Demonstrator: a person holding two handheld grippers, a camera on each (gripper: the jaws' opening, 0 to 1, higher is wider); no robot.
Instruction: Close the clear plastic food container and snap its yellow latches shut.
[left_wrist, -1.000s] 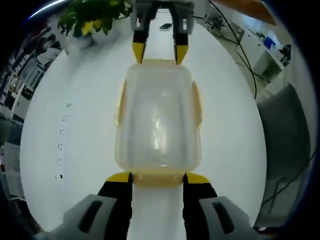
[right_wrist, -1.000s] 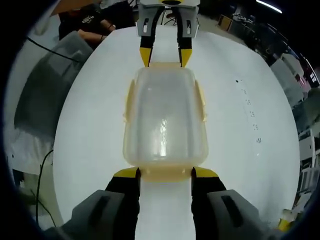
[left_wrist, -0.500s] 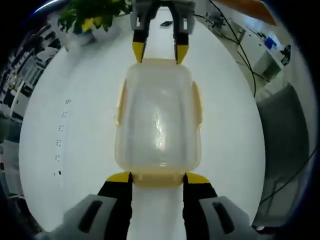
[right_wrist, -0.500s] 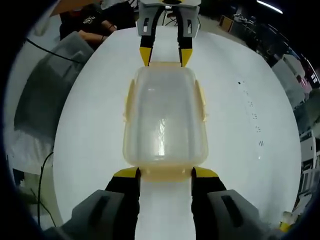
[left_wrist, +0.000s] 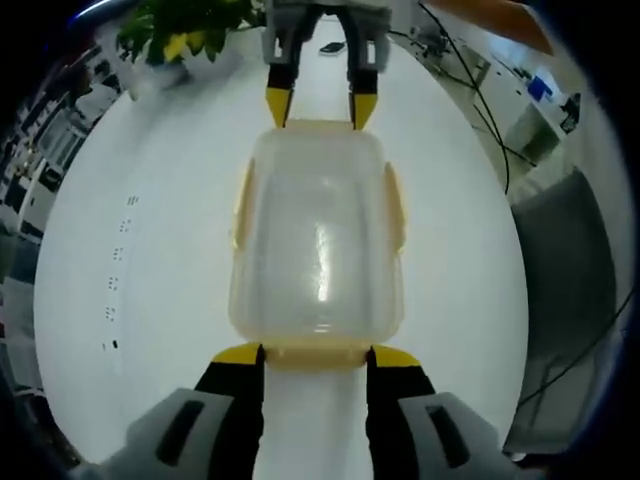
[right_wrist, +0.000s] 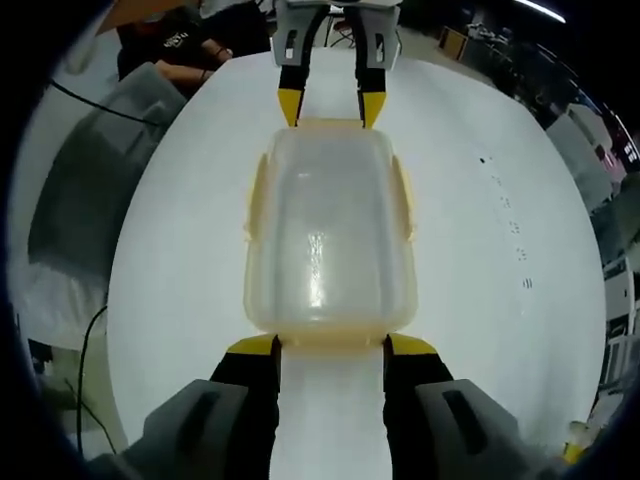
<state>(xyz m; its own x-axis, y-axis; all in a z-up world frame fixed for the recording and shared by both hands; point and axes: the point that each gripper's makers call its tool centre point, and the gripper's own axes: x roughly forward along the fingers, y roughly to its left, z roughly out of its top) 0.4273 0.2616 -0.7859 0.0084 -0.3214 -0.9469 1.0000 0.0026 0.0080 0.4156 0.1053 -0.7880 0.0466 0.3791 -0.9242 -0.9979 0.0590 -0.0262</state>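
Note:
The clear plastic container (left_wrist: 316, 235) stands on the white table with its lid on. Yellow latches lie along its long sides (left_wrist: 240, 205) (right_wrist: 404, 200). My left gripper (left_wrist: 316, 356) is open at the container's near end, and its yellow tips flank the end latch (left_wrist: 316, 357). At the far end the right gripper (left_wrist: 320, 108) faces it, with its tips at the container's edge. In the right gripper view the same container (right_wrist: 330, 235) lies between my right gripper (right_wrist: 330, 347), open around the near end latch (right_wrist: 330, 345), and the left gripper (right_wrist: 330, 105) at the far end.
The round white table (left_wrist: 130, 260) has free surface on both sides of the container. A potted plant (left_wrist: 175, 30) and a dark flat object (left_wrist: 332, 48) sit at the table's far edge. Cables (left_wrist: 480, 100) and a grey chair (right_wrist: 85, 190) lie beyond it, and a person in black (right_wrist: 180, 45) is behind.
Both views have shifted very slightly. The grippers keep the same stance at the container's two ends.

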